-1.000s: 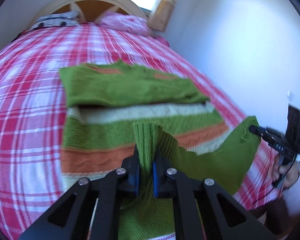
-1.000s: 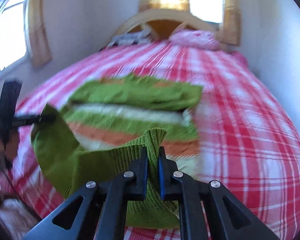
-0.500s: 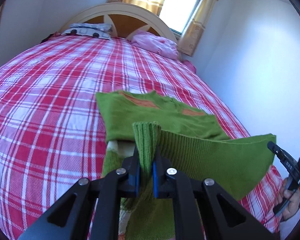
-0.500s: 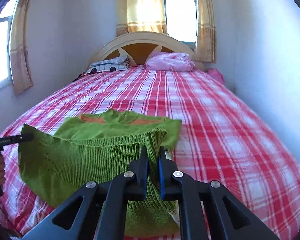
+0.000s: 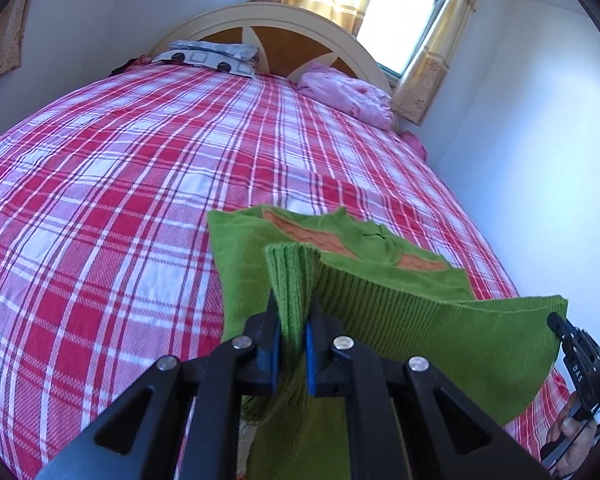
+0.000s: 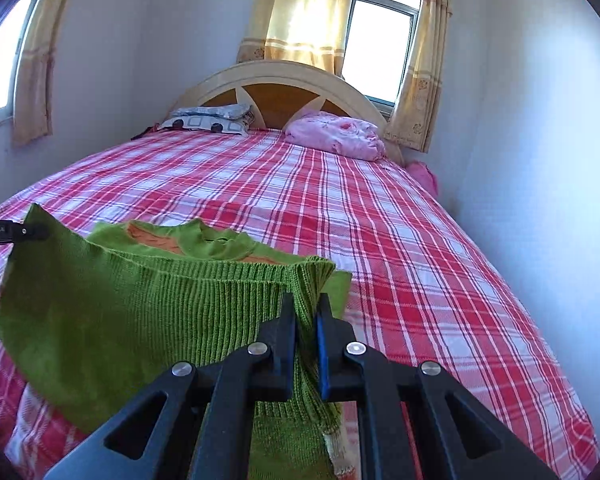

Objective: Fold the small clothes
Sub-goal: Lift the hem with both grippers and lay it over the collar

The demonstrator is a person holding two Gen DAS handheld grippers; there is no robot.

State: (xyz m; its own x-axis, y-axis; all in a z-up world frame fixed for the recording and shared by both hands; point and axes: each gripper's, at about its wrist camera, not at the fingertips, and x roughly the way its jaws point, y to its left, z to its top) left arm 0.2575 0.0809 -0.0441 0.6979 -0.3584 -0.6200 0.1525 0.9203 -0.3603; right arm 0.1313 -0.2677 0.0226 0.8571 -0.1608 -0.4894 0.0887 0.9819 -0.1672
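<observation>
A green knitted sweater (image 5: 432, 336) with orange and cream stripes lies on the red plaid bed (image 5: 132, 184). Its ribbed hem is lifted and stretched between both grippers. My left gripper (image 5: 292, 320) is shut on one hem corner. My right gripper (image 6: 306, 312) is shut on the other corner, and it shows at the right edge of the left wrist view as a black tool (image 5: 580, 356) in a hand. The raised hem hides the striped body; only the neck part with orange trim (image 6: 204, 244) shows beyond it.
A curved headboard (image 6: 284, 80) stands at the far end with a patterned pillow (image 6: 208, 118) and a pink pillow (image 6: 336, 136). A white wall (image 6: 540, 200) runs close along the bed's right side. Curtained windows sit behind the headboard.
Both grippers have carried the hem up and forward over the sweater toward the neck. The cream and orange stripes seen a second ago are now covered by the lifted panel.
</observation>
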